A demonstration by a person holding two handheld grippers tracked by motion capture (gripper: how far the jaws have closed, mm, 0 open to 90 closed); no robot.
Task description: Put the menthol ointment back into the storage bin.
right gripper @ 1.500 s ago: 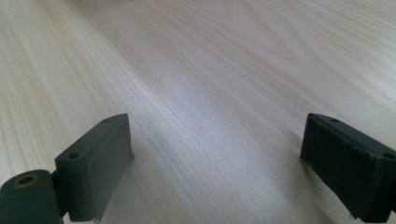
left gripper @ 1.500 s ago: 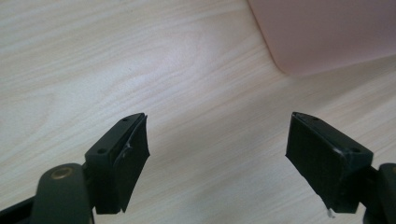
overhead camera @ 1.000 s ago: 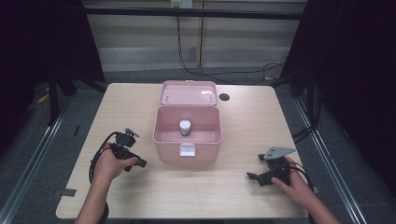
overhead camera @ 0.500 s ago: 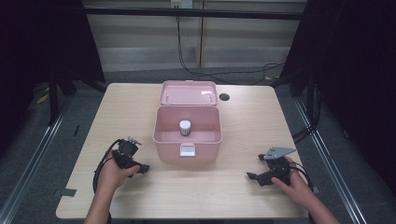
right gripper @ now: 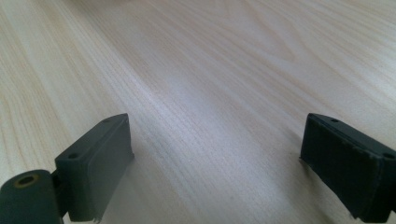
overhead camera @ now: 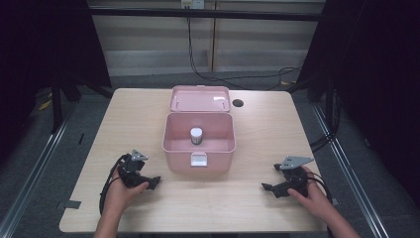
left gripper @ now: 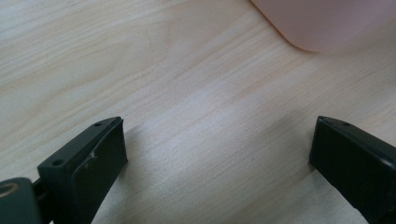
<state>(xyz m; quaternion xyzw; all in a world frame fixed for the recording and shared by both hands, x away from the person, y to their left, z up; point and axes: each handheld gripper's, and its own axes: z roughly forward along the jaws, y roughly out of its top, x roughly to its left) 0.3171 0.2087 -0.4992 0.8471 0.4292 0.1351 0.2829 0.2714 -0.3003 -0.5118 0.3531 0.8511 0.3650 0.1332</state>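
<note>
The left gripper [overhead camera: 154,182] rests low on the table [overhead camera: 124,119] with its jaws spread wide; they have just been opening, and nothing lies between them but bare wood grain. In the left gripper view the two black fingers [left gripper: 88,158] stand far apart, and a rounded pink corner of the box [left gripper: 327,23] shows toward one o'clock, near but not touching. The right gripper [overhead camera: 267,188] also sits on the table, jaws wide and empty, its fingers [right gripper: 100,154] framing bare tabletop.

Seen from the high view, the pink box [overhead camera: 198,161] stands open at mid-table, its lid [overhead camera: 199,98] thrown back toward twelve o'clock and its white latch [overhead camera: 198,159] on the near wall. From the left gripper the box lies at about two o'clock, just beside it; from the right gripper it lies at about ten o'clock, somewhat farther off. So the left hand [overhead camera: 121,191] is the nearer one.

Inside the box a small jar [overhead camera: 196,136] with a white cap stands upright, long axis vertical, near the middle of the floor. Any reach for it would, I judge, need to come down from above over the near wall.
</note>
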